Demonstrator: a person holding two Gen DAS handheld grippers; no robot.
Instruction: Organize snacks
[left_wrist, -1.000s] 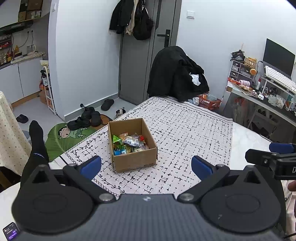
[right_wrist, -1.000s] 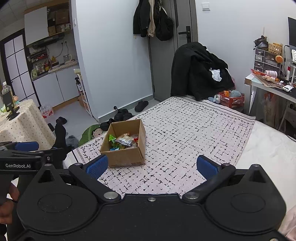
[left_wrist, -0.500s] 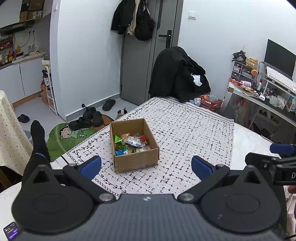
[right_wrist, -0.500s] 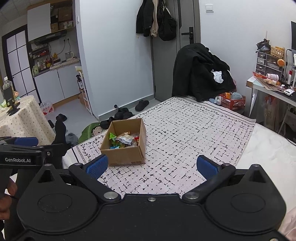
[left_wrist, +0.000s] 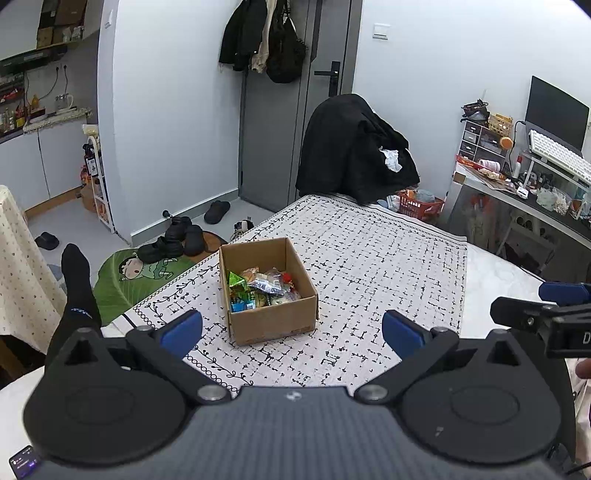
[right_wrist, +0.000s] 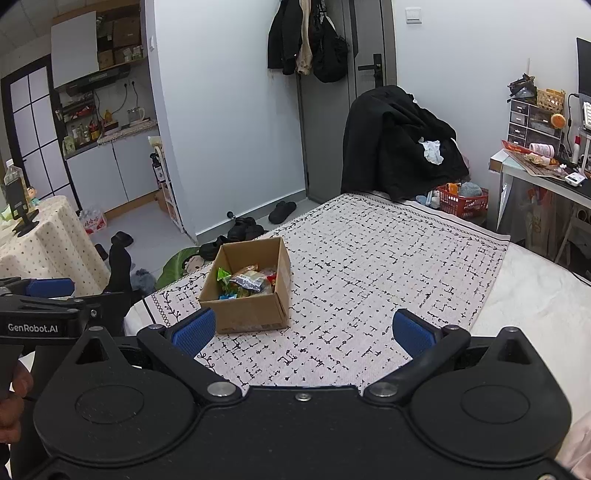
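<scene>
A patterned cloth (left_wrist: 369, 258) covers the table; near its left edge sits an open cardboard box (left_wrist: 271, 323) with the snacks (left_wrist: 260, 286) piled inside. Left gripper (left_wrist: 291, 328) and right gripper (right_wrist: 303, 328) hover short of it, jaws spread wide, empty

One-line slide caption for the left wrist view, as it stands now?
Left gripper open and empty above the patterned cloth, facing a cardboard box of wrapped snacks; right gripper alongside.
</scene>
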